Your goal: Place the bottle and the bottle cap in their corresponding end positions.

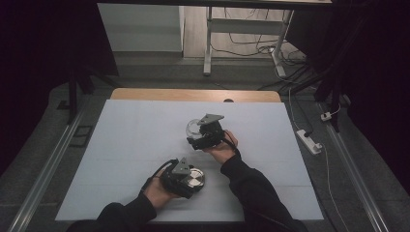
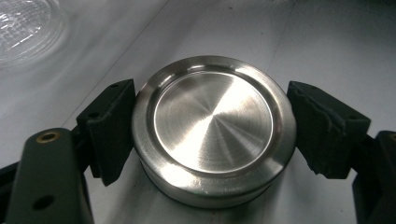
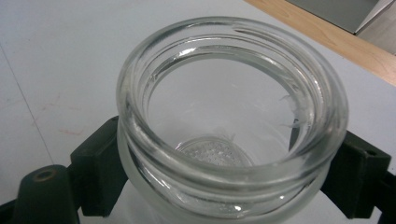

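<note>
A round brushed-metal lid rests on the white sheet, and my left gripper is shut on it, one black pad on each side of its rim. From above, the lid shines just right of the left gripper near the table's front. My right gripper is shut on a clear glass jar, its pads pressing the body below the threaded neck. The jar stands open-mouthed and empty. In the high view the jar peeks out left of the right gripper at mid-table.
A white sheet covers the table, with a wooden strip along its far edge. A power strip and cables lie on the floor at the right. A white table frame stands beyond.
</note>
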